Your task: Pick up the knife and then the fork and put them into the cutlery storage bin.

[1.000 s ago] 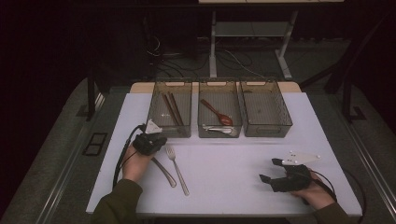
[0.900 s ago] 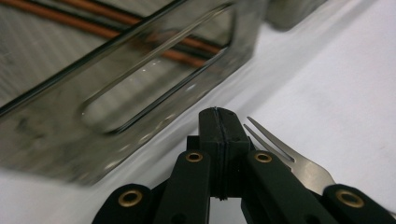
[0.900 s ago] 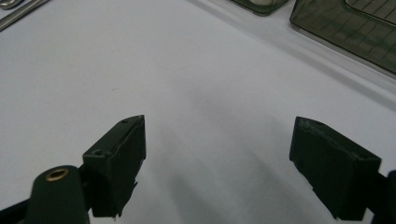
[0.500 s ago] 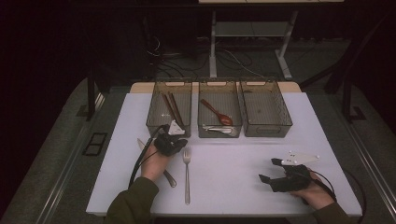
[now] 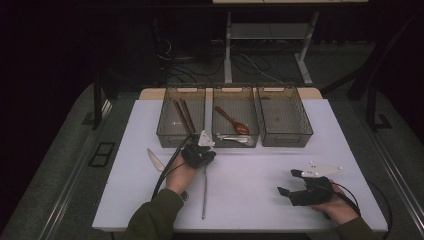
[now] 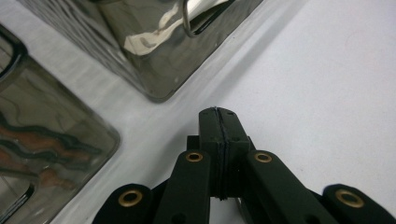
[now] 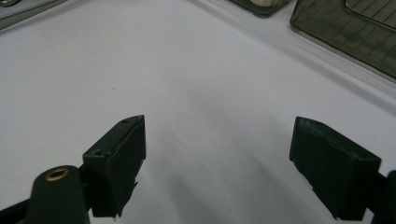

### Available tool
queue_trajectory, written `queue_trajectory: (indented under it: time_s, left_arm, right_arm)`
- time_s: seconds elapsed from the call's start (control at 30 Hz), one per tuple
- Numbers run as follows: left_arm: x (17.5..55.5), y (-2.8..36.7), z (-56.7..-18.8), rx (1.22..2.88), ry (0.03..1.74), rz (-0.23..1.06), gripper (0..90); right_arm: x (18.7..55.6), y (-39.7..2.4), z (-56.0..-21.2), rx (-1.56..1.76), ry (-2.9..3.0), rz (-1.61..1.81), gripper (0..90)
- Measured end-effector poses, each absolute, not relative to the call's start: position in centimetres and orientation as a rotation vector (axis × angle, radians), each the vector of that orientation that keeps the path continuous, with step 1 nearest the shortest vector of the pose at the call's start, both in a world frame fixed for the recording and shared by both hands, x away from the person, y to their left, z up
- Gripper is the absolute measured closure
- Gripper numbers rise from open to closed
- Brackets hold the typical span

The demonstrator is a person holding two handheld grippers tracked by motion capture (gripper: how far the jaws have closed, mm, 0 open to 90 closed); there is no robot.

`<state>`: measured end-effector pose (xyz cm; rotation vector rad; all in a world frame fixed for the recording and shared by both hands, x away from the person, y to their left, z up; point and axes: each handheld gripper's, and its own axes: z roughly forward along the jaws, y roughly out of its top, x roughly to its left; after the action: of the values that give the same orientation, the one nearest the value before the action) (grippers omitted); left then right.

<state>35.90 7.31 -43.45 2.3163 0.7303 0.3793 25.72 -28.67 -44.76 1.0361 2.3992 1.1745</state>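
A: Hovering by the middle bin [image 5: 235, 141], the left gripper [image 5: 198, 156] has its jaws pressed together, empty; a fork [image 5: 204, 192] lies just beneath.
B: And the right gripper [image 5: 305, 189]?
A: Jaws apart, empty. No readable writing.

I see three smoky clear bins [image 5: 282, 90] lined up along the far side of the white table [image 5: 260, 170]. The left one holds dark chopsticks [image 5: 184, 116], and the middle one holds a brown spoon [image 5: 231, 120] with pale cutlery [image 5: 232, 139] at its near end. A white utensil [image 5: 155, 159] lies on the table near the left bin's front corner, and cables [image 5: 175, 65] sprawl on the dark floor beyond.
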Motion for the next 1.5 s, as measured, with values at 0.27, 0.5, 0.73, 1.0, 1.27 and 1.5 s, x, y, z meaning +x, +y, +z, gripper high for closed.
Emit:
queue_trajectory:
  time_s: [0.27,0.5,0.73,1.0,1.27,1.5]
  left_arm:
    - [33.6,9.1,-41.9,2.261,0.805,0.413,74.8]
    - [31.8,9.2,-42.5,2.291,0.839,0.352,60.9]
    - [32.7,8.2,-43.5,2.350,0.854,0.323,70.6]
    - [32.7,8.0,-43.5,2.357,0.846,0.332,79.9]
    - [32.6,7.8,-43.1,2.338,0.815,0.333,86.6]
    - [32.3,7.5,-41.0,2.181,0.735,0.362,87.0]
  right_arm:
    - [25.7,-28.7,-44.8,1.038,2.397,1.168,18.8]
    - [25.7,-28.6,-44.8,1.034,2.394,1.163,18.7]
    - [25.6,-28.6,-44.7,1.031,2.399,1.158,18.7]
    - [25.6,-28.5,-44.8,1.024,2.404,1.157,18.8]
    - [25.7,-28.6,-44.6,1.039,2.394,1.178,18.7]
    - [25.9,-28.2,-43.9,1.071,2.402,1.251,18.7]
